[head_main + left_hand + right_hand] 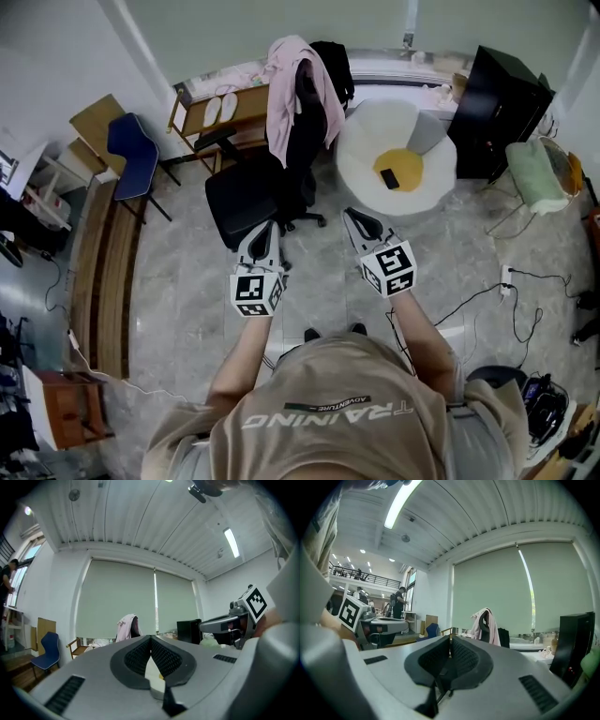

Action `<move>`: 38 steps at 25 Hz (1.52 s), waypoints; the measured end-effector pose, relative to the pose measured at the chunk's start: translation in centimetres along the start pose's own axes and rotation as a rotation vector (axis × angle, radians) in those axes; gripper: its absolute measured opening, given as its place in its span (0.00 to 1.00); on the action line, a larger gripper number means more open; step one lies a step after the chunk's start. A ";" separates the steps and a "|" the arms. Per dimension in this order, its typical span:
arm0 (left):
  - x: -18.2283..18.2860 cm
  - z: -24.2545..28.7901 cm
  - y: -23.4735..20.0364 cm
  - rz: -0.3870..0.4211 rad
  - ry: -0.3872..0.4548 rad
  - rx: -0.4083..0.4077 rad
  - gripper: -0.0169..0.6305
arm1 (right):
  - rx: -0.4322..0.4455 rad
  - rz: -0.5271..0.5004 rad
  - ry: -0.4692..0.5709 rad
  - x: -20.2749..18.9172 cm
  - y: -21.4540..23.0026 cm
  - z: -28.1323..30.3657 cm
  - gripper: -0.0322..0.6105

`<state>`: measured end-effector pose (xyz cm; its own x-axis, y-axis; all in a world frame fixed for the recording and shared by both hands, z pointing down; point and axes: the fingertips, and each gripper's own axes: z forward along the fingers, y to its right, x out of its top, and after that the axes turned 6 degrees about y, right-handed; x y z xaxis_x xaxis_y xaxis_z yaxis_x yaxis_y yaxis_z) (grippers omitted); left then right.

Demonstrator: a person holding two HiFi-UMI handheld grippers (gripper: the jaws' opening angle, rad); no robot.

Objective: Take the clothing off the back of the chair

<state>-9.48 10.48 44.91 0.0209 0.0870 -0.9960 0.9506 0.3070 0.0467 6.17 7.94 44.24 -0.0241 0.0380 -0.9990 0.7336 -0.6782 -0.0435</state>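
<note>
Black office chair (258,187) stands on the tiled floor (187,281) ahead of the person, seat turned toward them. The pink clothing (286,84) is draped over the top of its backrest and hangs down both sides. It is untouched and well apart from both grippers. A dark garment (333,61) hangs just behind; whether it is on the same chair cannot be told.

Risks, as judged from here:
- The chair looks like a swivel type on a rolling base, so a sideways tug on the cloth could turn or roll it away rather than free the cloth.
- The cloth wraps over the backrest top, so pulling toward the person instead of lifting up could snag it there.
- A pinch on one edge only could let the rest slide to the floor.

Left gripper (261,230) and right gripper (354,216) are held out level at about the same height, side by side, both aimed at the chair. Each has its jaws closed tip to tip with nothing between them — both would need to open before any grasp.
</note>
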 end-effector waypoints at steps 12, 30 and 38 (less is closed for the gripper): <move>-1.6 0.4 -3.3 -0.030 -0.022 -0.052 0.05 | -0.110 0.024 -0.029 -1.2 -0.4 0.6 0.11; -5.4 8.1 -6.3 -0.064 -0.078 -0.023 0.05 | -0.111 0.078 -0.050 -4.3 6.2 7.5 0.11; -4.0 16.8 -7.7 -0.034 -0.020 0.047 0.05 | -0.037 0.044 -0.021 -4.1 13.0 13.3 0.11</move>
<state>-11.64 -8.18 47.25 -0.0065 0.0583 -0.9983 0.9644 0.2644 0.0092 6.74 -10.79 47.58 -0.0050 -0.0072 -1.0000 0.7588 -0.6514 0.0009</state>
